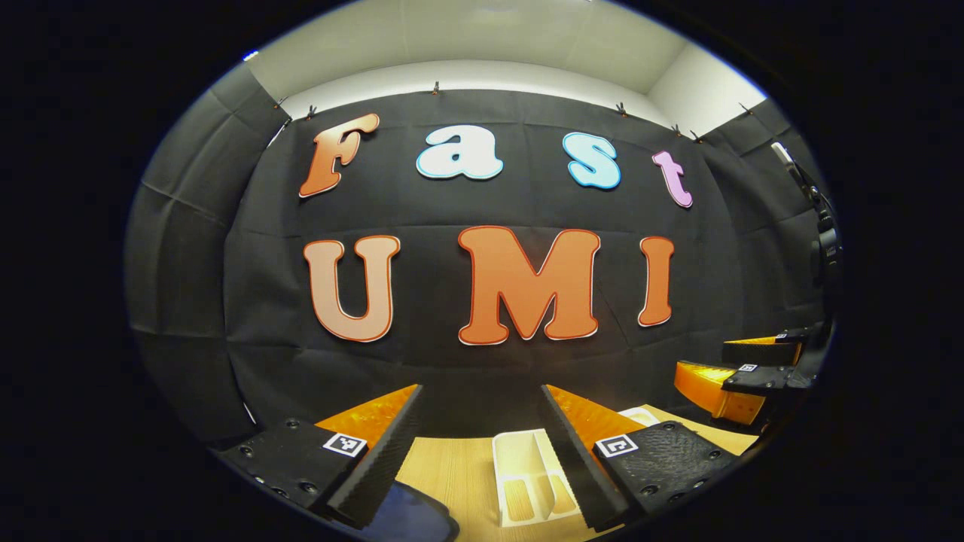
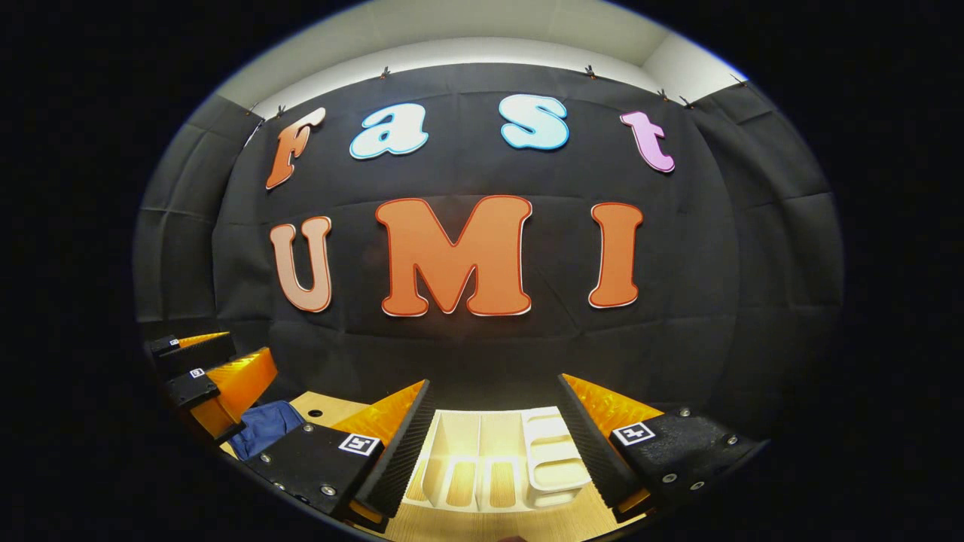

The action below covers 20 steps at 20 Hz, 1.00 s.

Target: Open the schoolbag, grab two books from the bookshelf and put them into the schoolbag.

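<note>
Black cloth backdrop, wooden table (image 2: 482,523) down low. Both the left gripper (image 1: 482,444) and right gripper (image 2: 493,444) hang released, grasping nothing. Blue schoolbag (image 2: 263,425) sits near-left, white bookshelf (image 2: 497,459) ahead. Risk, I'd guess: dropping from this height could clip the shelf.

The bench (image 2: 482,523) is pale wood with a fine straight grain. On it the bookshelf (image 2: 553,459) is cream-white plastic, the wood showing warm yellow through its slots. The schoolbag (image 2: 263,425) is dark navy blue cloth. The booth's wall (image 2: 715,263) is matt black, creased into squares.
</note>
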Motion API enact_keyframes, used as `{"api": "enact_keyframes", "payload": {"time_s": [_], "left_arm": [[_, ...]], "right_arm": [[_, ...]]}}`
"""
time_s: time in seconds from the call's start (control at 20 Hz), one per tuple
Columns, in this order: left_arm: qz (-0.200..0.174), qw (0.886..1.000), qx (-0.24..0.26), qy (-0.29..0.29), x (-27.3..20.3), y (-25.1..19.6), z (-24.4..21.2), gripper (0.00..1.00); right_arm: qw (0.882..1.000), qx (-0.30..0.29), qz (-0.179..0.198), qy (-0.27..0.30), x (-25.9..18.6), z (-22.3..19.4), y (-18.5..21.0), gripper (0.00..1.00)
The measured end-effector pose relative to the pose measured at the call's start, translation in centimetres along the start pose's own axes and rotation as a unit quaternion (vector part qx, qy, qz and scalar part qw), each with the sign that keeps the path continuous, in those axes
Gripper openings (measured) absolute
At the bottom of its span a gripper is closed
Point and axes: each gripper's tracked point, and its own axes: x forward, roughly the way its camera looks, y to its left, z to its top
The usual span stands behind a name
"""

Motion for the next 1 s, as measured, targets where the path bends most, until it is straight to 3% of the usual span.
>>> {"api": "enact_keyframes", "payload": {"time_s": [1.0], "left_arm": [[0.004, 1.000, 0.010, 0.009, -1.8, 1.3, -0.5, 0.93]], "right_arm": [[1.000, -0.009, 0.029, 0.005, -0.4, -0.3, 3.2, 0.96]]}}
